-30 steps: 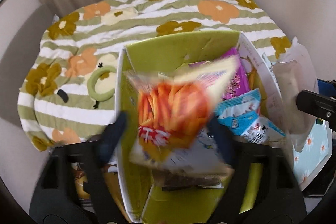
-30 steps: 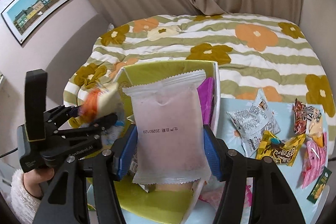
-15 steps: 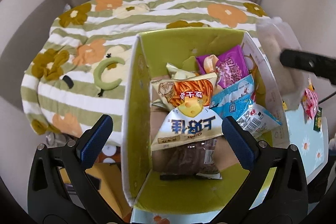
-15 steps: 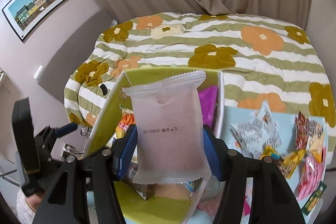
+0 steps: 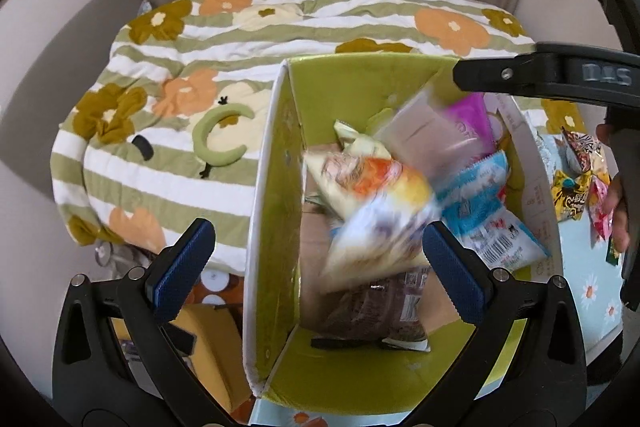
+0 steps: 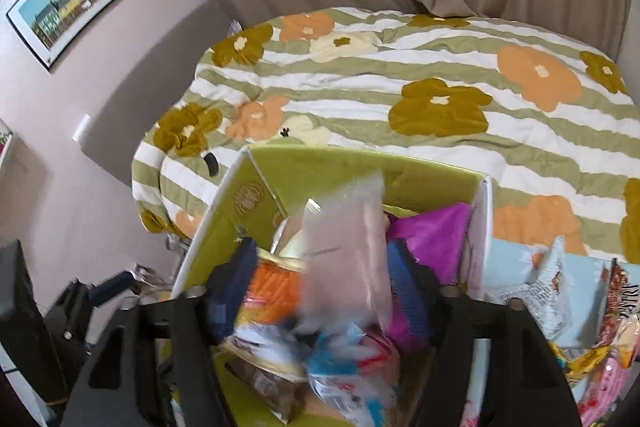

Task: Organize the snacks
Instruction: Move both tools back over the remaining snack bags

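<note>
While the pink packet (image 6: 346, 251) is carried over the green box (image 6: 360, 167), it is seen blurred between the blue pads of the right gripper (image 6: 320, 279); whether it is clamped or already let go cannot be told from the smear. From the left wrist view the same packet (image 5: 424, 131) is placed above the heap, toward the far right corner of the box (image 5: 276, 187). The left gripper (image 5: 316, 259) is held spread wide over the near end of the box, with nothing between its pads. Inside the box are noted an orange-and-yellow bag (image 5: 376, 203), a blue packet (image 5: 480, 211), a purple packet (image 5: 472, 123) and a brown packet (image 5: 380, 311). More snacks (image 6: 568, 291) are left on the table to the right of the box. Judged best practice: the packet is lowered inside the box walls before release, laid flat on the heap, and the left gripper is kept out of its path.
</note>
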### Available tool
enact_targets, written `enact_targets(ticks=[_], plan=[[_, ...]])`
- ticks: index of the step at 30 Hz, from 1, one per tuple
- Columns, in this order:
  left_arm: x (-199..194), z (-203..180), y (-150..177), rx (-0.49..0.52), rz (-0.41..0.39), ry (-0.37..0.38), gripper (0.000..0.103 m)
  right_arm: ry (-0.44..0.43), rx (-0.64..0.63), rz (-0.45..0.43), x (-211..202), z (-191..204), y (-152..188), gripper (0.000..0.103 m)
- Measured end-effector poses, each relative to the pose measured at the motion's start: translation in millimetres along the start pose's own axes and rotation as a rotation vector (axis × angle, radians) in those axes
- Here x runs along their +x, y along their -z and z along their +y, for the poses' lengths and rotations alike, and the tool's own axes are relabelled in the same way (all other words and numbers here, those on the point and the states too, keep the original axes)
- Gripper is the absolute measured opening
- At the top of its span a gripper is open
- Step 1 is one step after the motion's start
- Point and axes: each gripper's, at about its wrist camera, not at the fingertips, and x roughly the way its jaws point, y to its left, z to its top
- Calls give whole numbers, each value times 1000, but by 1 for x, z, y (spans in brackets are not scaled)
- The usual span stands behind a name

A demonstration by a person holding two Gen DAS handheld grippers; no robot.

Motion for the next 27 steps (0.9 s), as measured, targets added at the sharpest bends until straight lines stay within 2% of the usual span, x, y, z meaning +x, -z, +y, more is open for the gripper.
enact_targets(ticks=[1,2,12,18,21,27], plan=[[1,1,1,-3,3,1,103,4,-6,-7,-1,0,2,95],[2,1,3,-6,6,4,103,9,-17,-15,-2,1,5,97],[-2,-1,12,1,6,3,103,67,-73,-56,-24,4,36,97],[-29,-8,13,15,-49,16,103,100,-56,-105,-61,9,49,97],[-45,-15,14,31,-81,33,103,135,-57,-150,-86,11,60,97],[-71,-46,17,97,-141,115,103,230,-5,-226,-136,3,91,97]])
